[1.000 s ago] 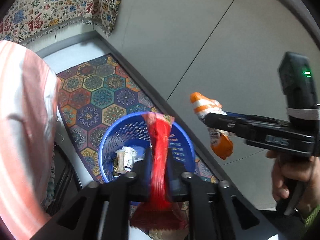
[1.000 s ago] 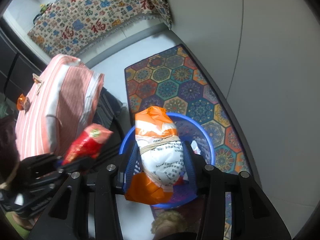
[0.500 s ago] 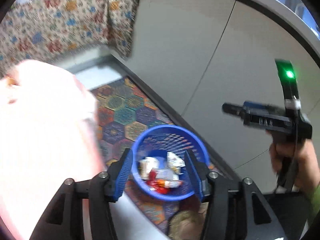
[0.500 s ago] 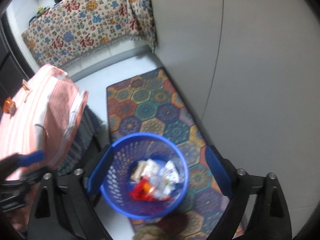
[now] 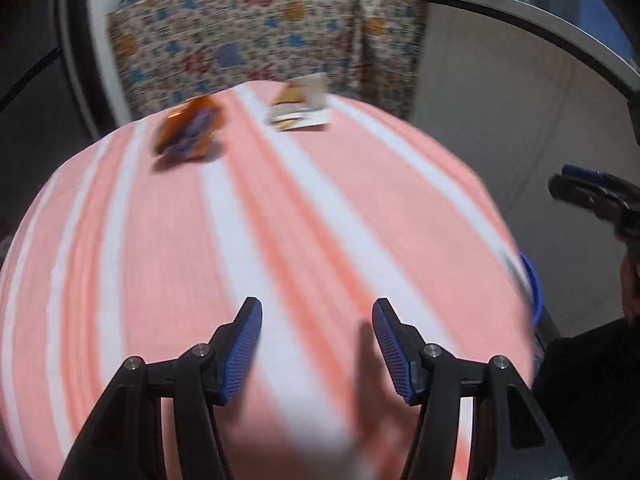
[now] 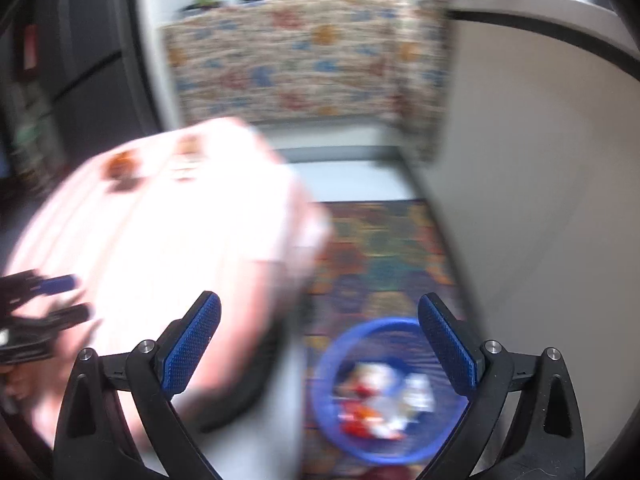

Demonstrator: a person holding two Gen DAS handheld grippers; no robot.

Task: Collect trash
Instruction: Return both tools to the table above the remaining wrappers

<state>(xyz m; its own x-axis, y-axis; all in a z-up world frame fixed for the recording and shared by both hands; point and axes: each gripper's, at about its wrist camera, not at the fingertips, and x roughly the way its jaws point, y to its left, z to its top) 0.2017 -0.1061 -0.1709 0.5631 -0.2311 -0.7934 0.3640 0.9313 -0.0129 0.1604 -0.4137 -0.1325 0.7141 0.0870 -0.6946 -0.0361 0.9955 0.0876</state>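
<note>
Now, fingers: your left gripper (image 5: 317,344) and right gripper (image 6: 318,344) were both spread, empty.
Risk: motion blur could spoil aim at 2 wrappers (image 5: 188,130) on the tabletop (image 5: 280,220).
Basket (image 6: 384,390): easily knocked.

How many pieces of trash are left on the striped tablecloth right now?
2. An orange wrapper lies at the far left of the pink striped tablecloth; a white and yellow packet sits to its right near the far edge. Motion blur could hide smaller scraps.
</note>
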